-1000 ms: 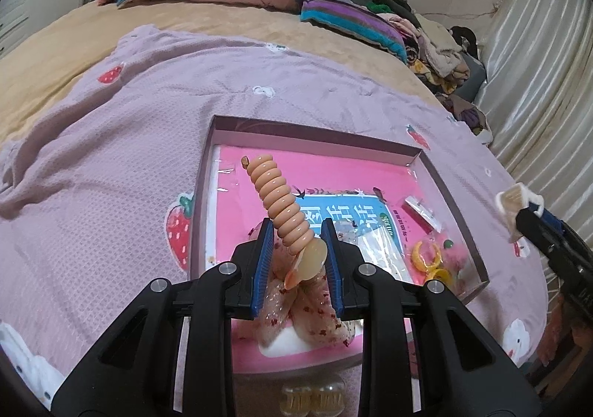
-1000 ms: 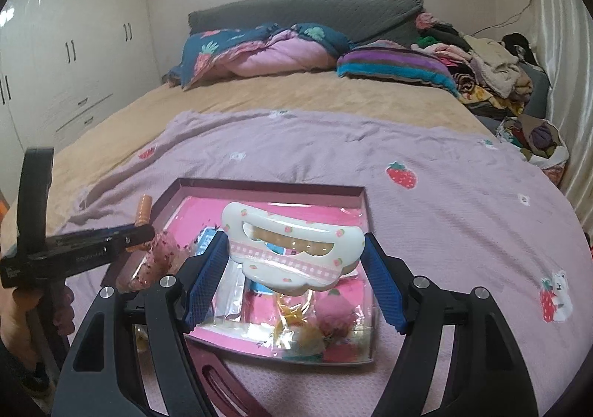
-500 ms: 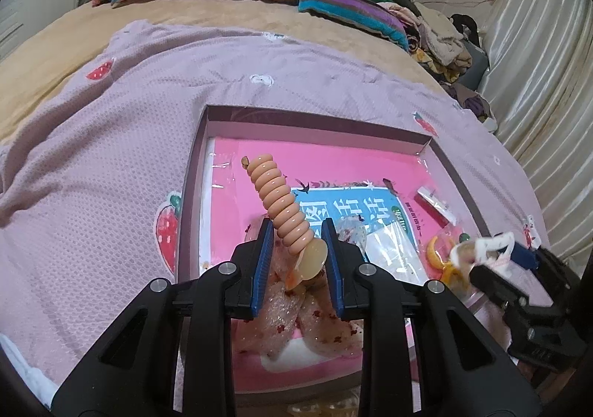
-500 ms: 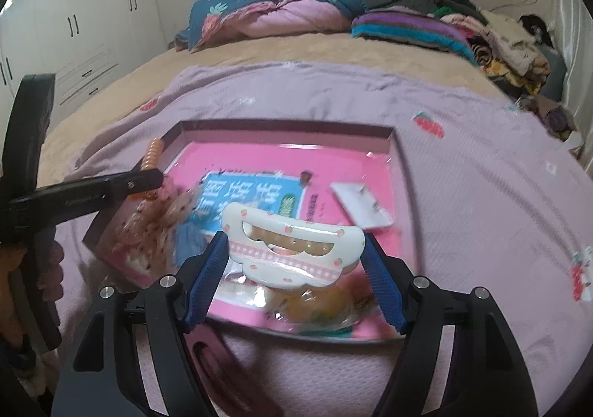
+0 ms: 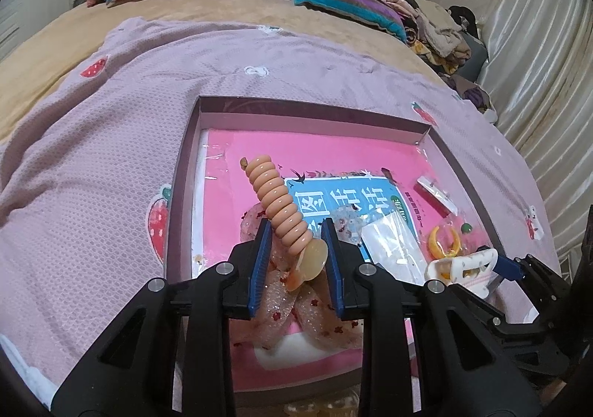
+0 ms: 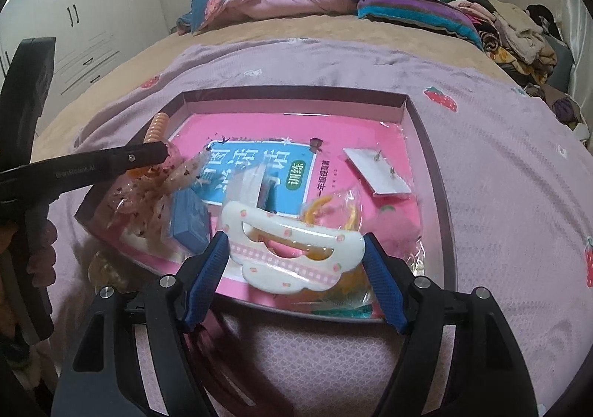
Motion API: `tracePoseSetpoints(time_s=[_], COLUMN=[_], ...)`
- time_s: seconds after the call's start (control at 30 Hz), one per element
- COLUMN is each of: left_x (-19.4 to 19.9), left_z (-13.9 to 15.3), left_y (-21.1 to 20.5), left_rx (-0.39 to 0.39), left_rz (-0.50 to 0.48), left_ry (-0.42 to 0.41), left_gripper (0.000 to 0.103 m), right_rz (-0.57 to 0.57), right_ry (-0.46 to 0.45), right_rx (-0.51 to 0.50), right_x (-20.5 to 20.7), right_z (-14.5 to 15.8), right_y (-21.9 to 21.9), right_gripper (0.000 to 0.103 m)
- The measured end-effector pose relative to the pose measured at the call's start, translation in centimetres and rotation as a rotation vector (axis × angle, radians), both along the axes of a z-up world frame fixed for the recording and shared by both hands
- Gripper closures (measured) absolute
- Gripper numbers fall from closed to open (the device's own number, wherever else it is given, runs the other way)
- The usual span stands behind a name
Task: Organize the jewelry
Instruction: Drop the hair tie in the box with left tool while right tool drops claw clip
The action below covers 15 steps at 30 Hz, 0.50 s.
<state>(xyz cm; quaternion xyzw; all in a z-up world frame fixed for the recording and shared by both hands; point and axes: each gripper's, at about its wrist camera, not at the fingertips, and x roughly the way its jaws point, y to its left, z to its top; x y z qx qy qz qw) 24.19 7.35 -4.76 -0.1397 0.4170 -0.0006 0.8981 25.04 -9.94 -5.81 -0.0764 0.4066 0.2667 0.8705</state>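
A shallow mauve box (image 5: pixel 187 172) (image 6: pixel 441 194) lies on the bed with a pink book (image 5: pixel 333 161) (image 6: pixel 259 128) inside. My left gripper (image 5: pixel 296 231) is shut on a peach spiral hair tie with a glittery bow (image 5: pixel 278 205), held over the box's near left part; it shows in the right wrist view (image 6: pixel 157 128) too. My right gripper (image 6: pixel 294 242) is shut on a white cloud-shaped hair clip (image 6: pixel 292 250) over the box's near edge, also seen in the left wrist view (image 5: pixel 463 265).
In the box lie a yellow ring-shaped piece (image 5: pixel 443 242), an earring card (image 6: pixel 376 172), a small blue box (image 6: pixel 189 220) and clear bags. A lilac strawberry blanket (image 5: pixel 92 142) covers the bed. Pillows and clothes are piled at the far side. Curtains hang at right.
Both grippers have moved forward and lower over the box, each keeping its hold. The right gripper with the white clip has come in over the box's near right part.
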Motion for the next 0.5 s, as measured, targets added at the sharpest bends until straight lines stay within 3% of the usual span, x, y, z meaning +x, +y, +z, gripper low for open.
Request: tracePoseSetpoints(time_s=[0.3, 0.5], left_x=[-0.1, -0.5], left_z=[0.2, 1.1], left_y=[-0.1, -0.3], left_rx=[-0.001, 0.001], left_rz=[-0.007, -0.011], left_ry=[-0.003, -0.031], left_gripper=[0.084, 0.070], right_rz=[-0.027, -0.063], right_ry=[-0.019, -0.043], right_rx=[0.031, 0.070], right_x=[-0.8, -1.4], right_z=[1.0, 2.6], right_y=[-1.1, -2.6], right_gripper=[0.016, 0.008])
